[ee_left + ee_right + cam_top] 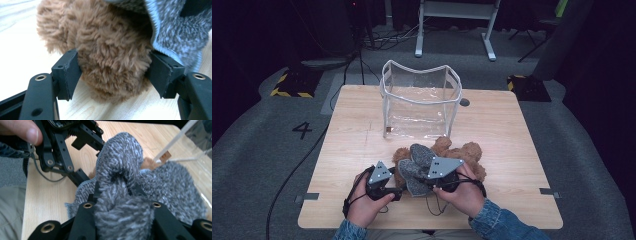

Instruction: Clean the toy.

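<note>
The brown plush bear [464, 152] lies on the desk [512, 130] at about six o'clock from the clear bag [419, 100], with a grey knitted garment [417, 167] draped over it. The left tongs [113, 72] are clamped on a furry limb of the bear, pads pressing into the pile on both sides. The right tongs [120, 195] are clamped on a bunched fold of the grey knit, lifted toward twelve o'clock; their tips are buried in the wool, so how firmly they bite is hard to judge.

The likely trouble is the fold slipping out: loose, stretchy knit bunched thickly can creep free as it is dragged over the bear. Pulling hard against the left hold could also yank the limb loose or slide the whole toy toward the bag, tipping its soft walls.
</note>
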A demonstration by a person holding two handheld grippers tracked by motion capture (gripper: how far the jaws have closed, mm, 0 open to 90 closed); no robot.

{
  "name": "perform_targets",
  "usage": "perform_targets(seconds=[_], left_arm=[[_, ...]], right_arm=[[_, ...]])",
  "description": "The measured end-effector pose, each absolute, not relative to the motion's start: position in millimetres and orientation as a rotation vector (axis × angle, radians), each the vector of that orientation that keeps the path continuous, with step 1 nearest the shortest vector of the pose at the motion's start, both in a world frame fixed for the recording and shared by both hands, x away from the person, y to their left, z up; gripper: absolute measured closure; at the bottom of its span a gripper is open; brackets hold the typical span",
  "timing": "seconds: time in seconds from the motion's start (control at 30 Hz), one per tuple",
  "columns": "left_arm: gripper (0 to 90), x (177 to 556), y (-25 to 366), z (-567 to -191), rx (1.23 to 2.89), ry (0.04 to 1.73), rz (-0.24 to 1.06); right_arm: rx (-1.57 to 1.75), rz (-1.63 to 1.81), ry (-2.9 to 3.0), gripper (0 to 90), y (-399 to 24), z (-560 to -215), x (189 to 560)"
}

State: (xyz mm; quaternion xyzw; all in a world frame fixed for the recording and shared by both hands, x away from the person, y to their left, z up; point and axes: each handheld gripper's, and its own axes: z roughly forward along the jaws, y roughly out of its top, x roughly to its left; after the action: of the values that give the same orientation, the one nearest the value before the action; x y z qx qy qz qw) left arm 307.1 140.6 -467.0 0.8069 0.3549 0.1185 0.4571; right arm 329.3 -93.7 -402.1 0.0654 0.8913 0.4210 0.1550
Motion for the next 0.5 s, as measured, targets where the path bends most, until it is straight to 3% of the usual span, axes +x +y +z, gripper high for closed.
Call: perform_targets(seconds=[0.27, 0.5], left_arm=[[33.7, 309, 131, -472, 2.091, 0.873, 0.344], [32.5, 307, 125, -469, 2.070, 0.814, 0.306]], right_arm=[[0.257, 1.175, 2.508, 72.4, -132, -396, 322], [0.333, 1.176, 2.461, 71.9, -173, -391, 316]])
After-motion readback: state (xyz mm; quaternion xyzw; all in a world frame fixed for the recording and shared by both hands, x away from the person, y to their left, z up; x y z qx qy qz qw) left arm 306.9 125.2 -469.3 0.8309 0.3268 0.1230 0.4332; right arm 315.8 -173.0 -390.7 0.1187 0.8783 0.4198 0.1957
